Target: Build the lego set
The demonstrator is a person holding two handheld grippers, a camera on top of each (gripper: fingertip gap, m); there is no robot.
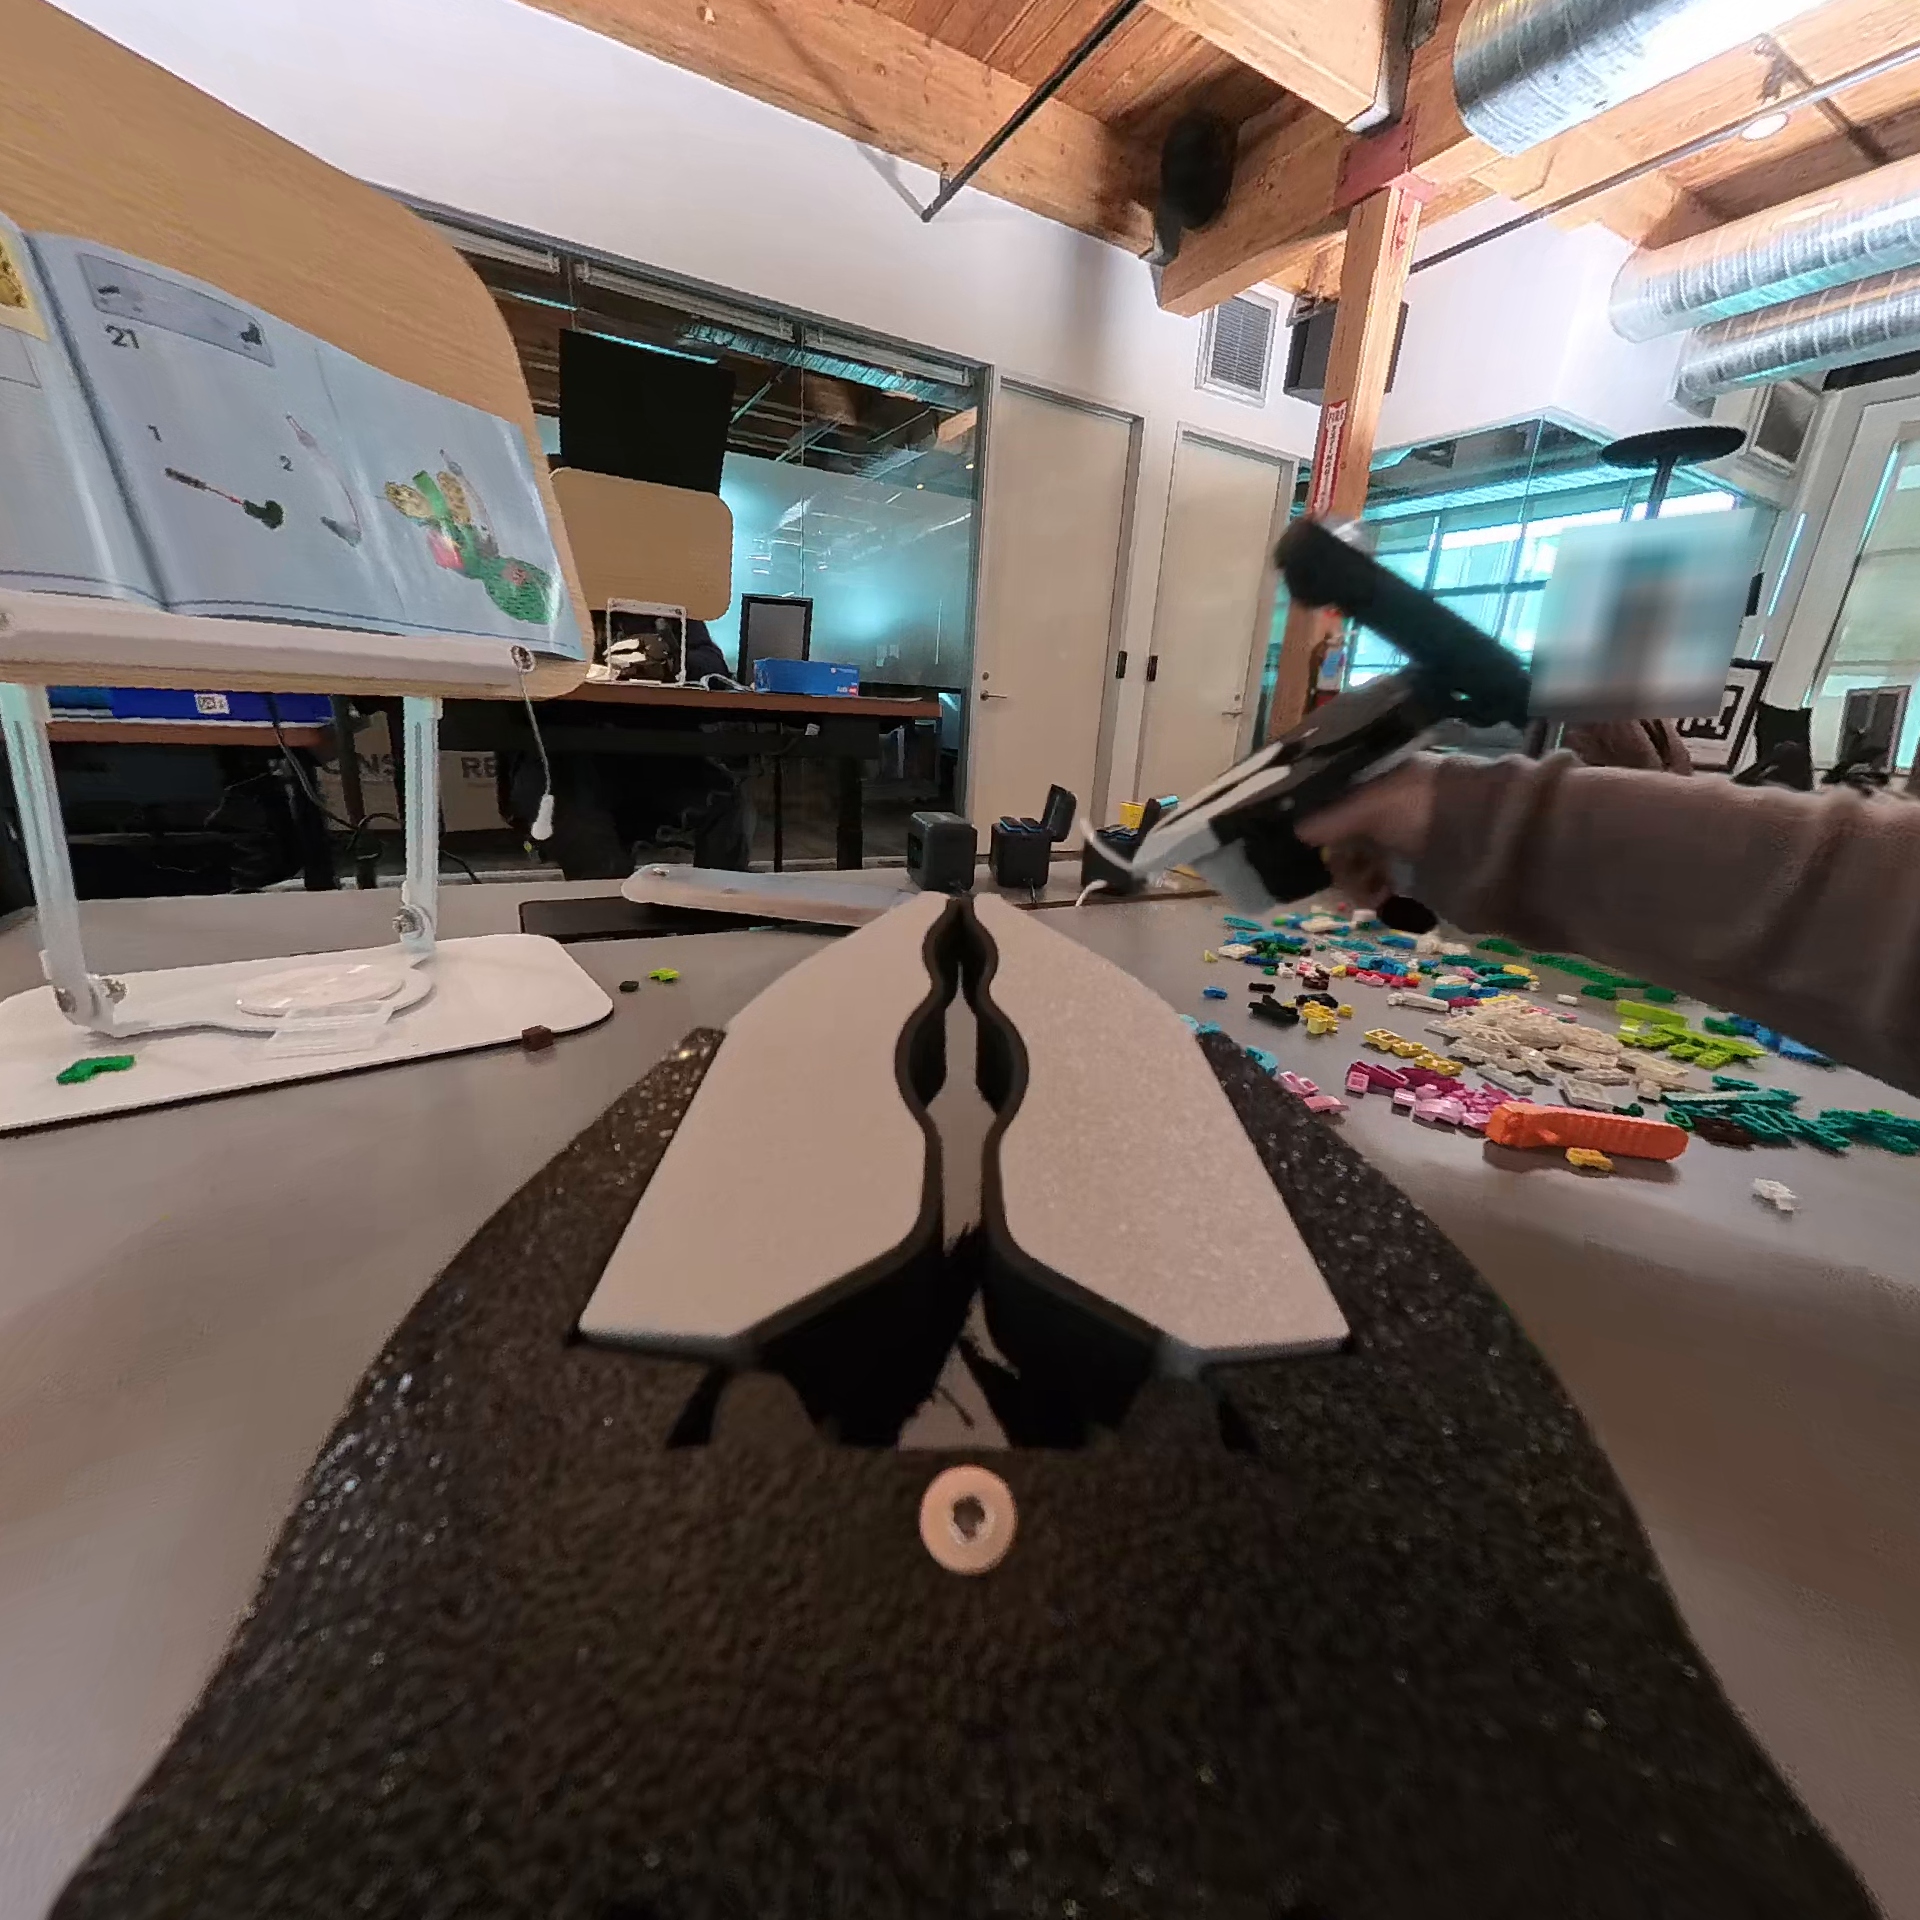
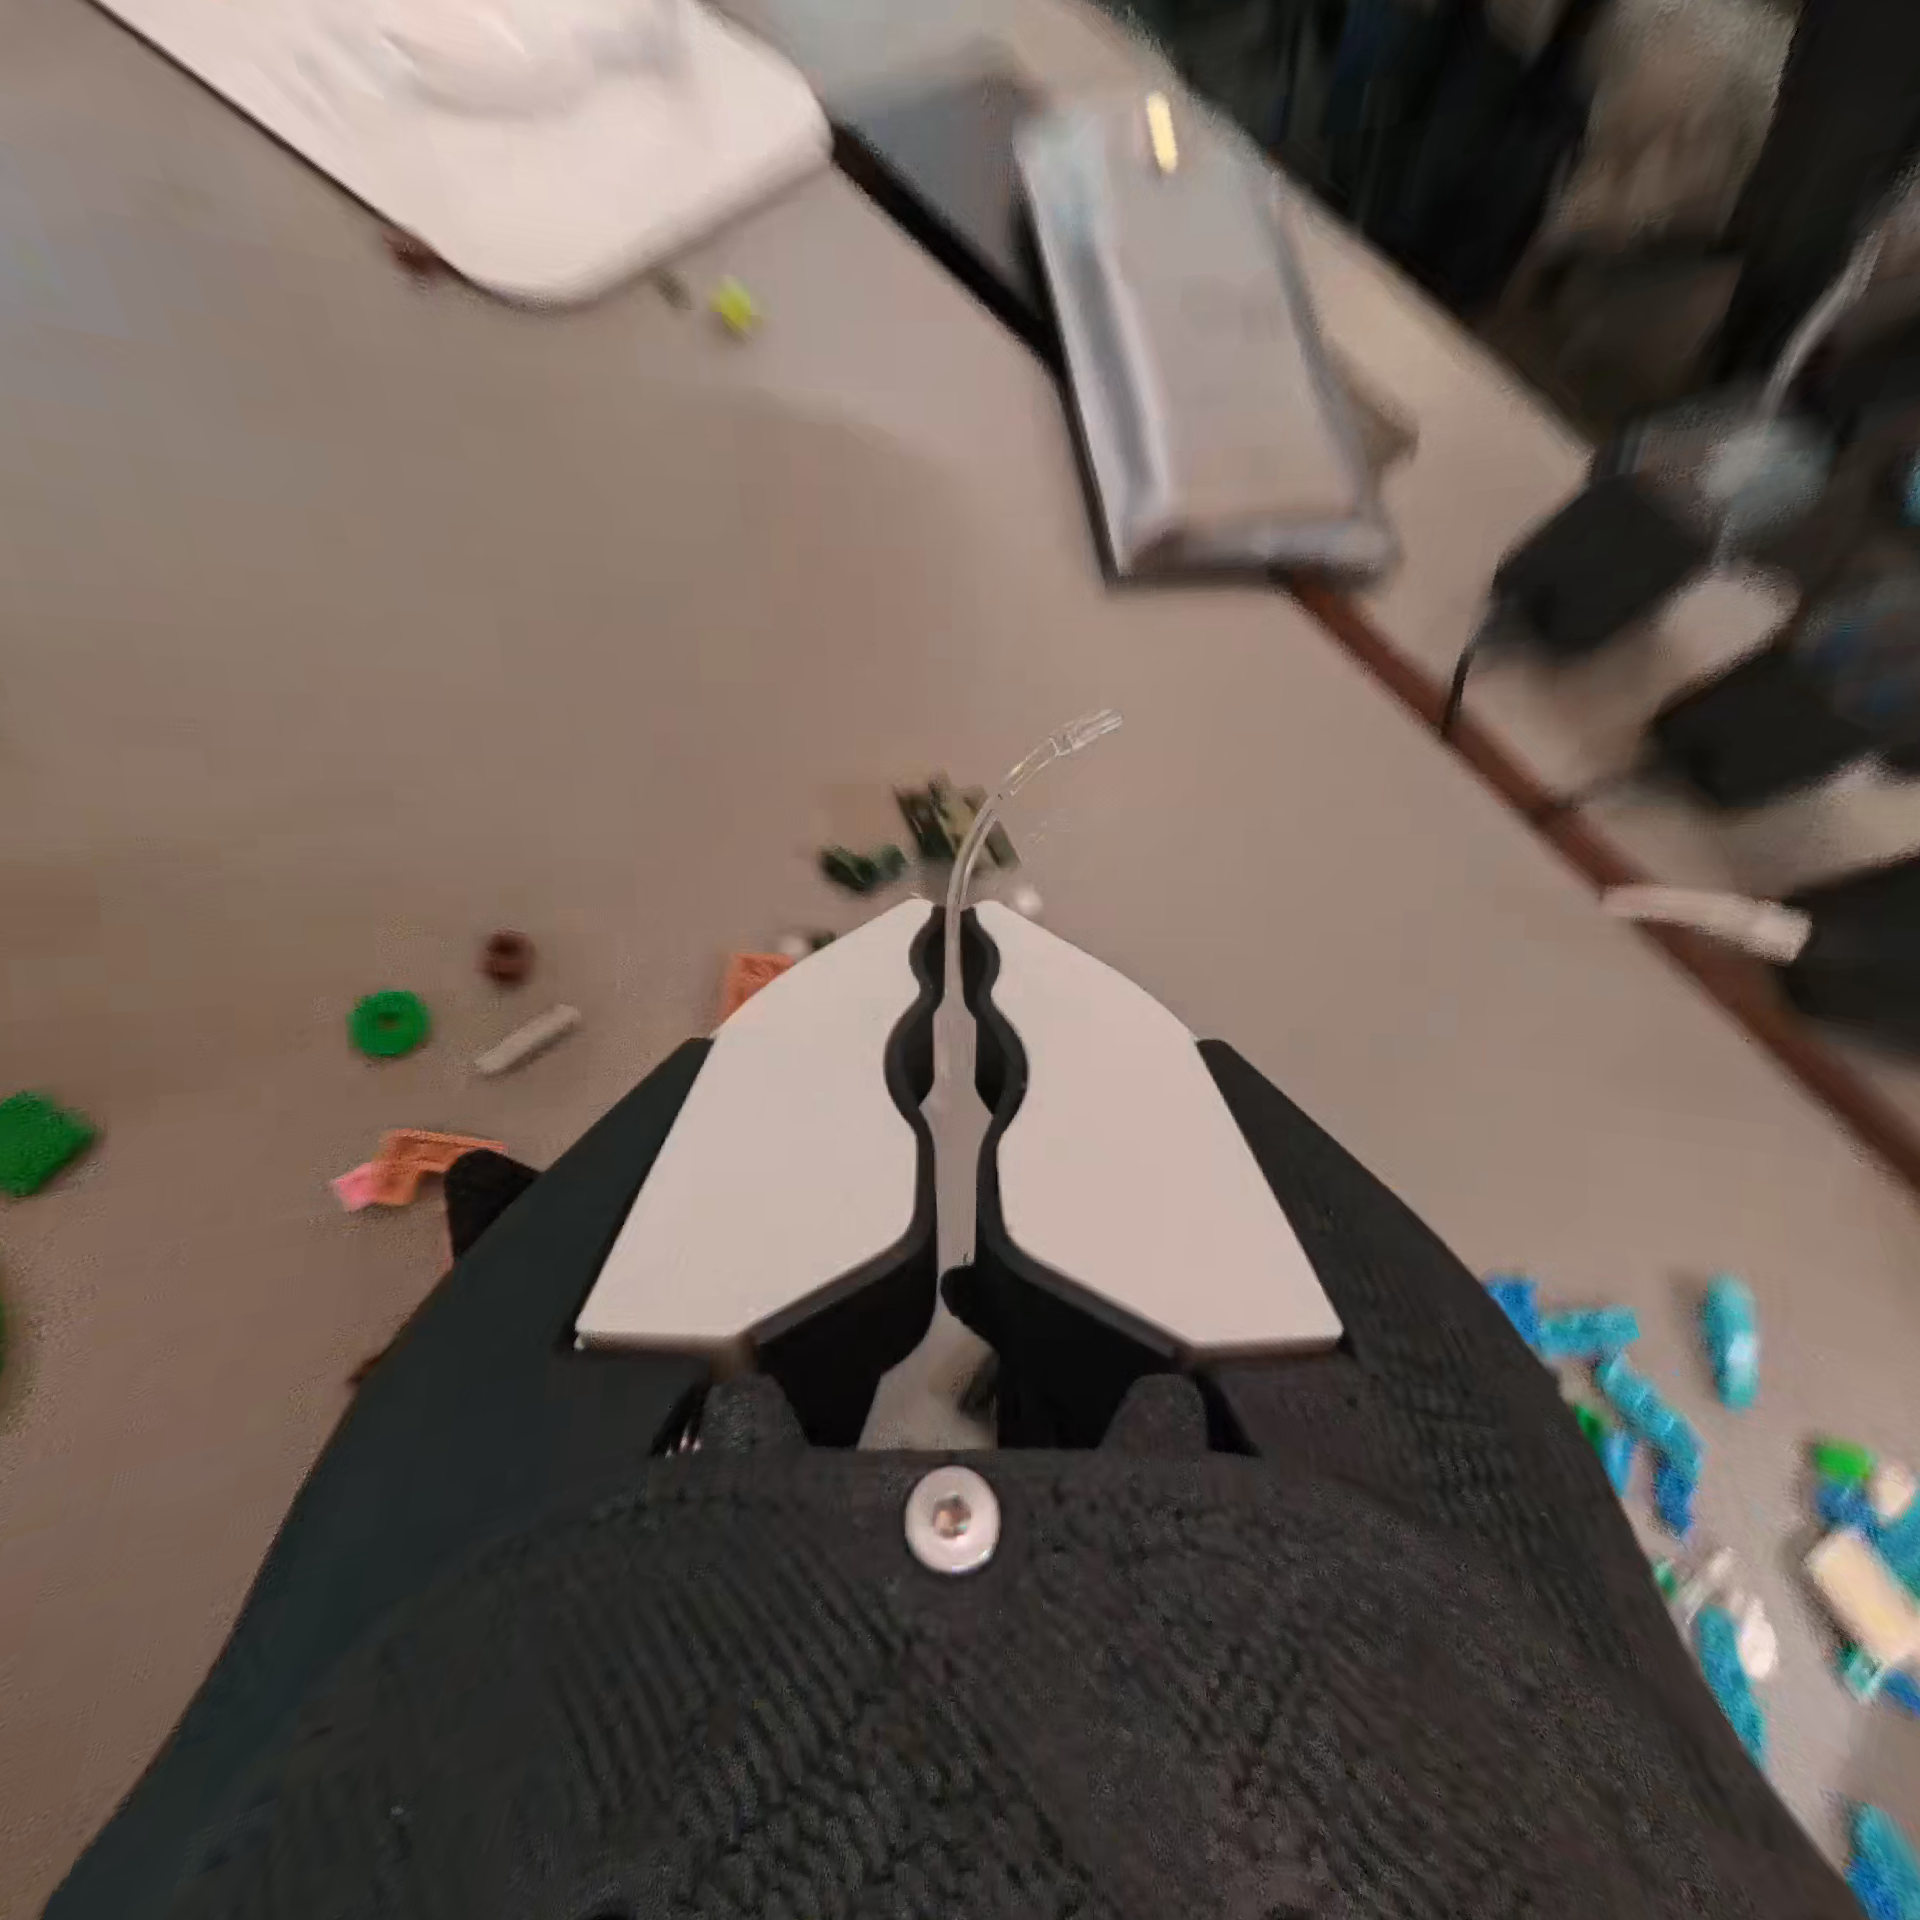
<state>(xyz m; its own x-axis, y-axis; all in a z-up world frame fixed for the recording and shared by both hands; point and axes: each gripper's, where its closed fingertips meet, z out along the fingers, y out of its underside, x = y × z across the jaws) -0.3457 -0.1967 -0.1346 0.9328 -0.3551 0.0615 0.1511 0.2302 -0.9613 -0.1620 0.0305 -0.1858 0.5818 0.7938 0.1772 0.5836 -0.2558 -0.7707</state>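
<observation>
My right gripper [image 2: 958,914] is shut on a thin clear curved piece [image 2: 987,821] that sticks out past the fingertips and bends to the right above the table. Small dark green pieces [image 2: 930,821] lie on the table just beyond it. My left gripper [image 1: 961,906] is shut, with its pads together and nothing showing between them, and hovers over the grey table [image 1: 260,1299]. The right gripper also shows in the left wrist view [image 1: 1117,868], held by a hand above the loose lego pieces [image 1: 1507,1039]. An open instruction booklet [image 1: 291,468] rests on a stand at the left.
The stand's white base [image 1: 499,987] carries a green piece [image 1: 94,1068]. An orange brick separator [image 1: 1579,1132] lies by the pile. A green round piece [image 2: 387,1023], a brown one [image 2: 509,956] and blue pieces [image 2: 1662,1455] are scattered. Black chargers [image 1: 940,852] stand at the table's far edge. Tip to tip, the grippers are about 30 cm apart.
</observation>
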